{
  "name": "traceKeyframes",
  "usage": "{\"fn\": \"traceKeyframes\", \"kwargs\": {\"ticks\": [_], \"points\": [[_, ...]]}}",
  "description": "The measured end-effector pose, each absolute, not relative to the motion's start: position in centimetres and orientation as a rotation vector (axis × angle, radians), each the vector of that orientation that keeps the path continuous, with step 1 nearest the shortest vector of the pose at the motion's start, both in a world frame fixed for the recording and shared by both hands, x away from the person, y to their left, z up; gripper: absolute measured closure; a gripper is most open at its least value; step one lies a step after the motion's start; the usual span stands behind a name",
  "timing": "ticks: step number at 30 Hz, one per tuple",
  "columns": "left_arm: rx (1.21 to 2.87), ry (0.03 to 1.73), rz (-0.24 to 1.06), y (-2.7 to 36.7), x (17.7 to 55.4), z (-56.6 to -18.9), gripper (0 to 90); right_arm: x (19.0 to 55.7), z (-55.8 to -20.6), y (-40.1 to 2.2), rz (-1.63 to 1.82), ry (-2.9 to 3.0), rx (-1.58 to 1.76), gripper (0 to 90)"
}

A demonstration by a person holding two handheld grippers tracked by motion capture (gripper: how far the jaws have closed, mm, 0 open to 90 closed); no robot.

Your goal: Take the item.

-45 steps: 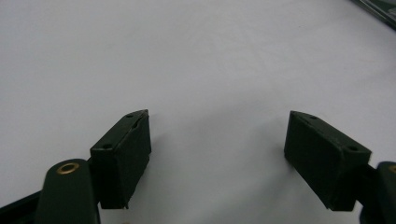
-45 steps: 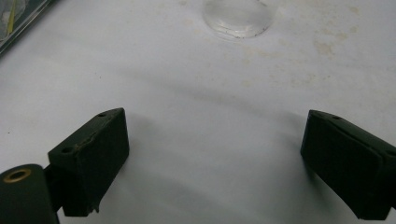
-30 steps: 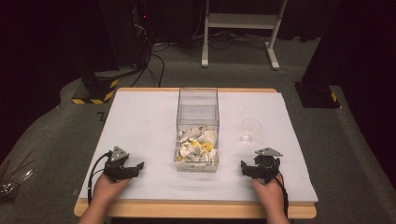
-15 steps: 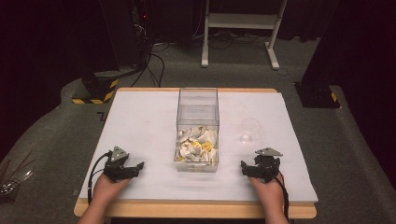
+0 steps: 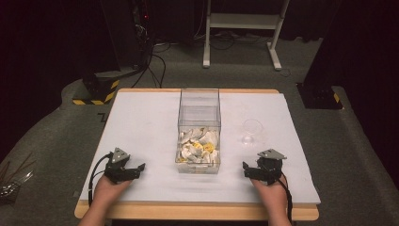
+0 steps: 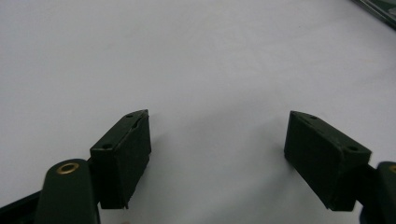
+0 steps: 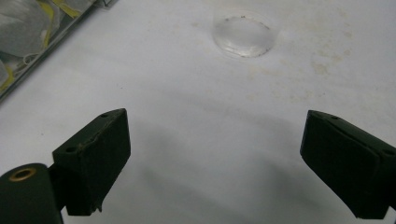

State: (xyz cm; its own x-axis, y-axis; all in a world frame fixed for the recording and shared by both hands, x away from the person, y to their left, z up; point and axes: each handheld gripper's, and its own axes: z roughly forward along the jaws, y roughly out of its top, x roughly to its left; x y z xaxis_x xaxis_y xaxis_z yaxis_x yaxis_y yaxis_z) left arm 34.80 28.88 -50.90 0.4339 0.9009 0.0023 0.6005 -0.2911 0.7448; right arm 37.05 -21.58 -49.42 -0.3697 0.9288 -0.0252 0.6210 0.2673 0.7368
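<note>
Two grippers: I see no shift from a second ago; both stay resting near the table's front edge.
Left gripper: jaws spread wide, nothing between them.
Right gripper: jaws spread wide, empty.
Clear cup: I see it unmoved, just ahead of the right gripper.
Clear box: unchanged, mid-table between my grippers, with white and yellow packets inside.

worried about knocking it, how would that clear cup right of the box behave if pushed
The clear cup looks thin and empty, so probably light and quick to slide on the smooth white table. Standing upright with a round wall, it may tip, then roll.
</note>
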Motion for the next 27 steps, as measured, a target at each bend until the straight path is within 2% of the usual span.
{"fn": "traceKeyframes", "kwargs": {"ticks": [27], "points": [[2.013, 1.255, 0.56, 28.9, 34.8, -50.9, 22.8, 36.1, -47.9, -20.0, 0.998, 2.074, 1.27, 10.2]]}}
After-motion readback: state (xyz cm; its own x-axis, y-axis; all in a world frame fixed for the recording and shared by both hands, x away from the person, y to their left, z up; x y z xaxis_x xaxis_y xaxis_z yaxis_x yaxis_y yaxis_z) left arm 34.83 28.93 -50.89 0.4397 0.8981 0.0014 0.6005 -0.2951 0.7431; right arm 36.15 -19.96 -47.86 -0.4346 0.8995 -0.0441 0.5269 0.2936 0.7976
